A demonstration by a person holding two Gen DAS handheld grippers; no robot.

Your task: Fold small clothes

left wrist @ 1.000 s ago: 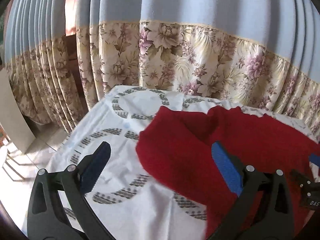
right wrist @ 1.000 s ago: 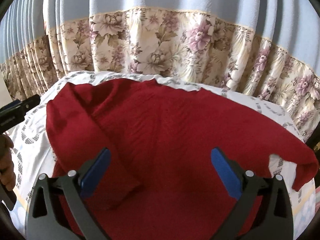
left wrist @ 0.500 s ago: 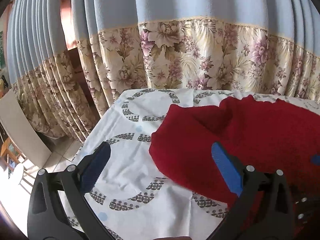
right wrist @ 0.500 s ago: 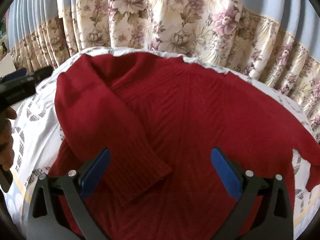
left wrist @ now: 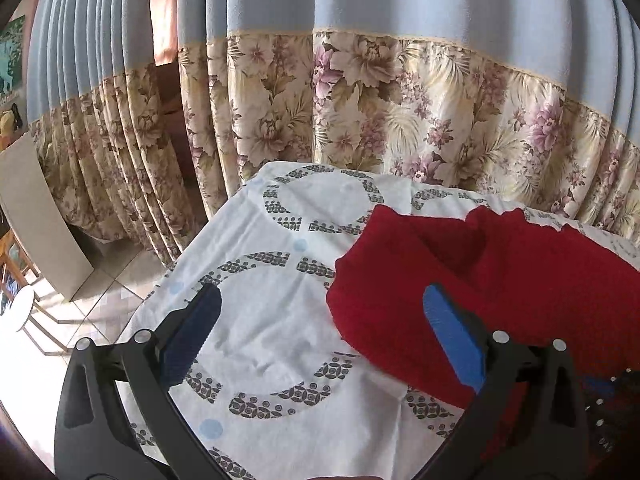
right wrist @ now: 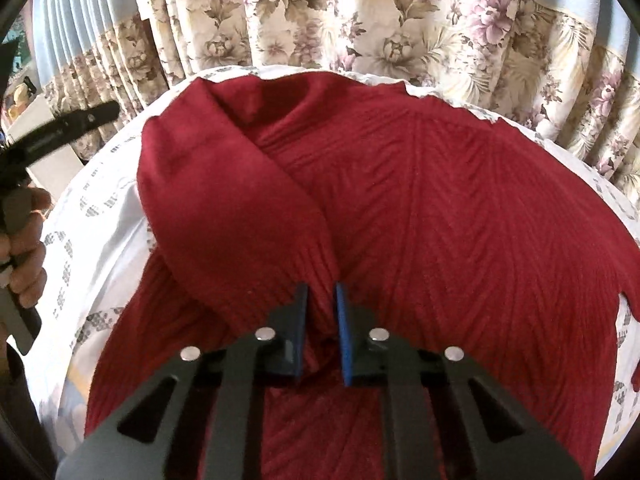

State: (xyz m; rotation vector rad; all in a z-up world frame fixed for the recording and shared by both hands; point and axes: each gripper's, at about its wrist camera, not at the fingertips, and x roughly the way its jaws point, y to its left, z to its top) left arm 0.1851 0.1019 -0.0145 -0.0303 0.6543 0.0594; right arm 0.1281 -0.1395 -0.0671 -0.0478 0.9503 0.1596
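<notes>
since a second ago the right gripper (right wrist: 321,300) has dropped and shut on the ribbed cuff (right wrist: 288,276) of the dark red knitted sweater (right wrist: 460,220); its sleeve runs up-left across the body on the patterned white sheet (left wrist: 260,340); the left gripper (left wrist: 320,320) hangs open, empty.

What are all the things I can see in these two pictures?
Sweater: one, dark red knit, spread on the sheet, one sleeve folded across its front.
Sheet: one, white with grey ring pattern and pale blue dots, covering the surface under the sweater.
Curtain: one, pale blue above with a cream floral band below, hanging behind.
Board: one, beige, leaning at far left.
Stool: one, white top, on the tiled floor at left.
Left gripper: black with blue pads, open over the sweater's edge.
Right gripper: black with blue pads, shut on the sleeve cuff.
Hand: one, holding the left gripper's handle.
</notes>
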